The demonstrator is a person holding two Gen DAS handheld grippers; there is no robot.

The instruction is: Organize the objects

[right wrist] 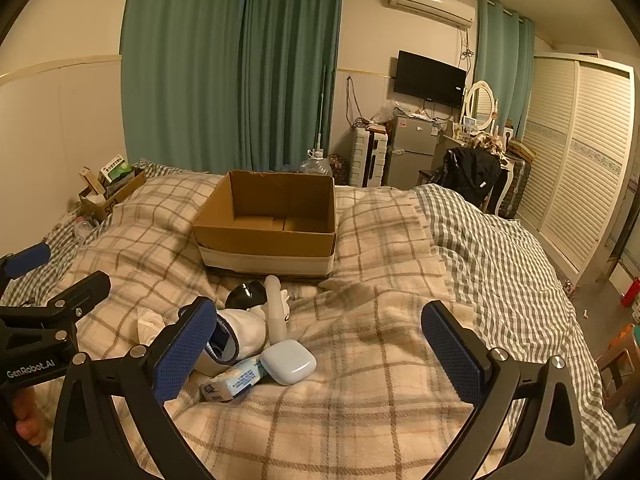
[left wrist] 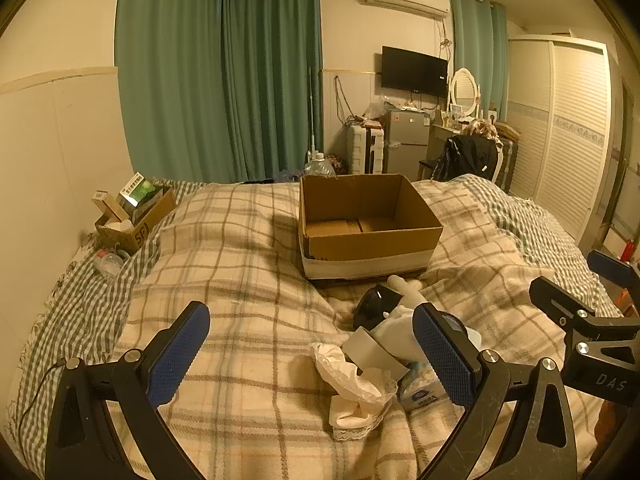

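While we hold both tongs wide open and empty over the soft checked blanket (right wrist: 380, 380), the square brown cardboard box (right wrist: 268, 220) sits straight ahead. Between our left tongs (left wrist: 312, 352) and right tongs (right wrist: 320, 352) lie a smooth rounded blue case (right wrist: 289, 361), a crumpled white cloth (left wrist: 352, 392) and a shiny black mouse (right wrist: 246, 295)

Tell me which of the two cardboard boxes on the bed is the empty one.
The large cardboard box in the middle of the plaid blanket, open-topped with its floor bare. The small box by the wall is stuffed with packages.
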